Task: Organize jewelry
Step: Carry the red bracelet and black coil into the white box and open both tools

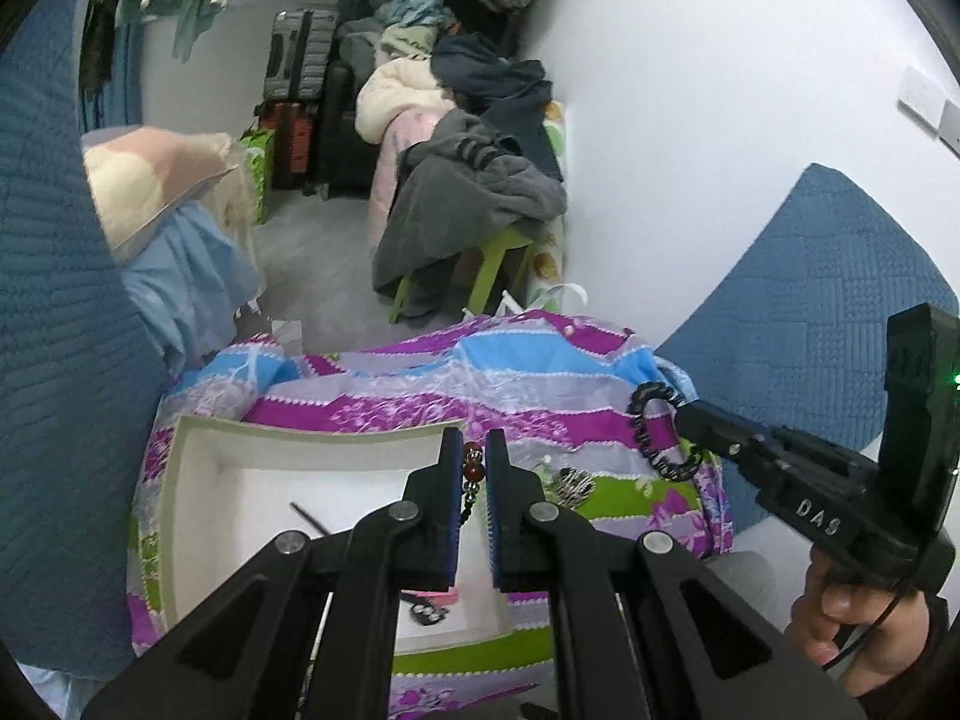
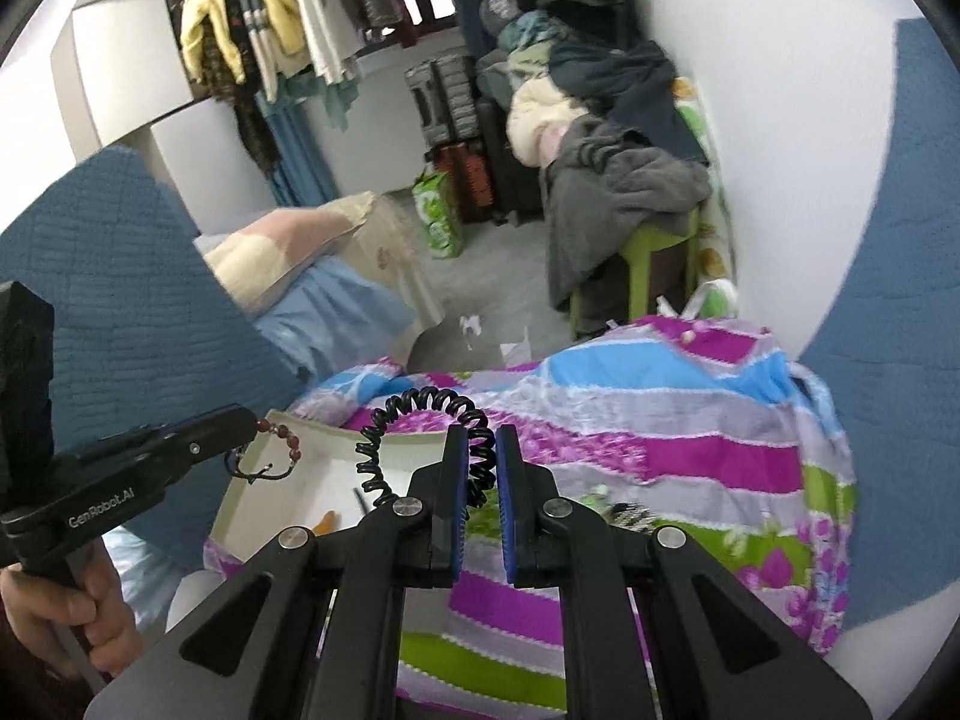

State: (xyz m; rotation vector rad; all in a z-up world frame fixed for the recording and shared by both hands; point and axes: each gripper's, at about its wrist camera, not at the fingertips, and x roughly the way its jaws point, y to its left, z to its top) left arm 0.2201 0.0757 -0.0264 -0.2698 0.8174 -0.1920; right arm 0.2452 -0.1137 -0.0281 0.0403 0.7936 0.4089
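Note:
My left gripper (image 1: 474, 441) is shut on a bracelet of red-brown beads (image 1: 473, 468), which hangs from a dark cord above a white open box (image 1: 198, 480). In the right wrist view the same bead bracelet (image 2: 282, 438) dangles from the left gripper (image 2: 252, 418) over the box's corner (image 2: 240, 492). My right gripper (image 2: 482, 435) is shut on a black spiral coil band (image 2: 414, 414), whose loop arches up and to the left of the fingers. From the left wrist view, the coil band (image 1: 645, 432) hangs off the right gripper (image 1: 683, 414) above the striped cloth (image 1: 540, 384).
The box holds a thin black stick (image 1: 309, 519), a pink card with dark pieces (image 1: 429, 606) and an orange bit (image 2: 327, 521). A zebra-patterned piece (image 1: 573, 483) lies on the cloth. Blue quilted bedding (image 1: 54, 360), a white wall (image 1: 690, 150) and a clothes-covered green stool (image 1: 498, 258) surround the spot.

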